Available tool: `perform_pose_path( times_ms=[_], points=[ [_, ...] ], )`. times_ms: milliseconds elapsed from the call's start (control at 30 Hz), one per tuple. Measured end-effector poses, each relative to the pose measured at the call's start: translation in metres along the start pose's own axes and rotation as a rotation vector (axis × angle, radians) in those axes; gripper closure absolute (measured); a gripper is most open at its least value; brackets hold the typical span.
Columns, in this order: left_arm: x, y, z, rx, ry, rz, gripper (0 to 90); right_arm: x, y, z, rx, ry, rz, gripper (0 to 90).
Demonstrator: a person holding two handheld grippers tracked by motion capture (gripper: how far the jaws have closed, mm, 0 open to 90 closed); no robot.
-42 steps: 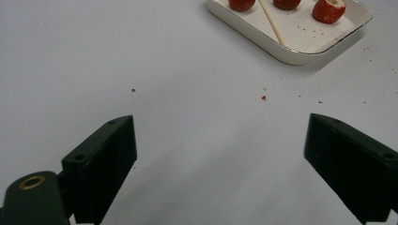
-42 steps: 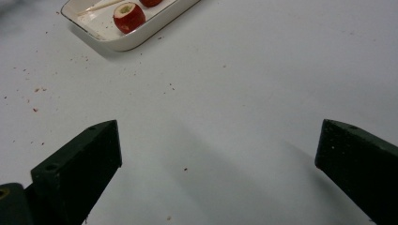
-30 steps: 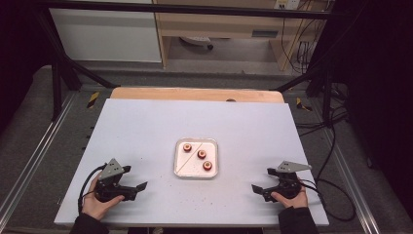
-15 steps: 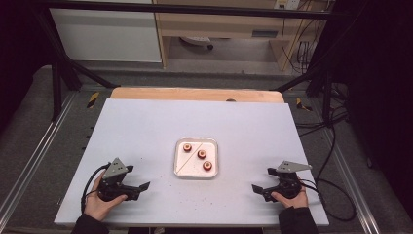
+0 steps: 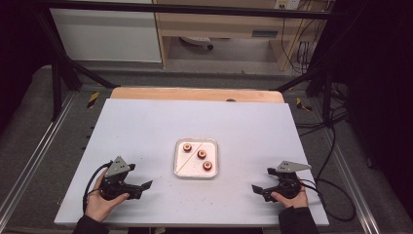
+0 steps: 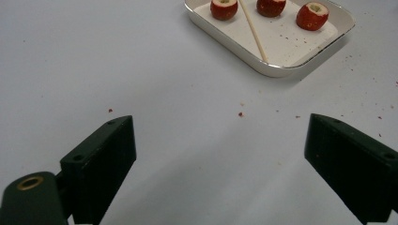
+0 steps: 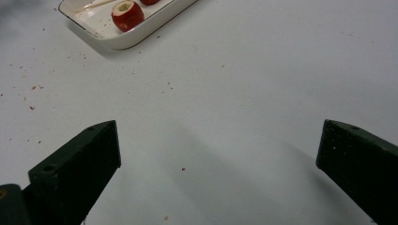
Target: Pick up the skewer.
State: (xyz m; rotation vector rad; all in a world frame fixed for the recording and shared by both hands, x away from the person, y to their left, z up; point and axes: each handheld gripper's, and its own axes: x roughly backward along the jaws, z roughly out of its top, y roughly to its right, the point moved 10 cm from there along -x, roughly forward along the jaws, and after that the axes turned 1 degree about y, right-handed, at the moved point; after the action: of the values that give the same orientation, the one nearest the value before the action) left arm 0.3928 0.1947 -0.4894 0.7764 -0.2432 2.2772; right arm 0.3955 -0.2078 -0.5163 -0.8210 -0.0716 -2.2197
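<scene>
While both grippers rest near the tabletop's near edge, nothing is held, so the work in hand looks like threading the fruits onto the stick.

Tray: a white tray (image 5: 196,170) sits at the middle of the tabletop (image 5: 146,126), between the two grippers and well apart from each.

Fruits: three small red cored fruits (image 5: 201,154) lie in the tray in a slanting row, hollow ends up; none touches another.

Stick: a thin wooden stick (image 6: 252,29) lies aslant across the tray floor, one end by the tray's near rim, passing between the fruits.

Left gripper: the left gripper (image 5: 146,186) is near the near left corner, jaws wide apart and empty, pointing toward the tray.

Right gripper: the right gripper (image 5: 257,189) is near the near right corner, jaws likewise spread wide with nothing between them.

Crumbs: red specks (image 6: 240,114) are scattered on the tabletop around the tray.

Doing it well: I judge the stick should be taken first, pinched near its end at the near rim, where the jaws have room. The other gripper should close gently across a fruit's sides, leaving the hollow free. Too hard a squeeze would likely bruise it; a shallow grip on the stick could let it swivel.
</scene>
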Motion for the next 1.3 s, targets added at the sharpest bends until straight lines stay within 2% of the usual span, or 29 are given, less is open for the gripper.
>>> perform_pose_path(
  times_ms=[233, 700, 867, 1300],
  points=[
    [-0.005, 0.007, 0.009, -0.014, -0.016, -0.005, 9.1, 0.001, 0.0, 0.0, -0.001, -0.001, -0.001, 0.6],
    [-0.008, 0.011, 0.026, -0.02, -0.014, 0.0, 9.0, -0.001, 0.0, -0.001, 0.004, -0.004, -0.005, 0.7],
    [-0.012, 0.015, 0.034, -0.034, -0.02, -0.004, 8.9, -0.001, 0.0, -0.001, 0.004, -0.007, -0.005, 0.6],
    [-0.025, 0.022, 0.056, -0.039, -0.022, 0.002, 8.9, -0.002, 0.0, -0.001, 0.001, -0.009, -0.002, 0.6]
  ],
)
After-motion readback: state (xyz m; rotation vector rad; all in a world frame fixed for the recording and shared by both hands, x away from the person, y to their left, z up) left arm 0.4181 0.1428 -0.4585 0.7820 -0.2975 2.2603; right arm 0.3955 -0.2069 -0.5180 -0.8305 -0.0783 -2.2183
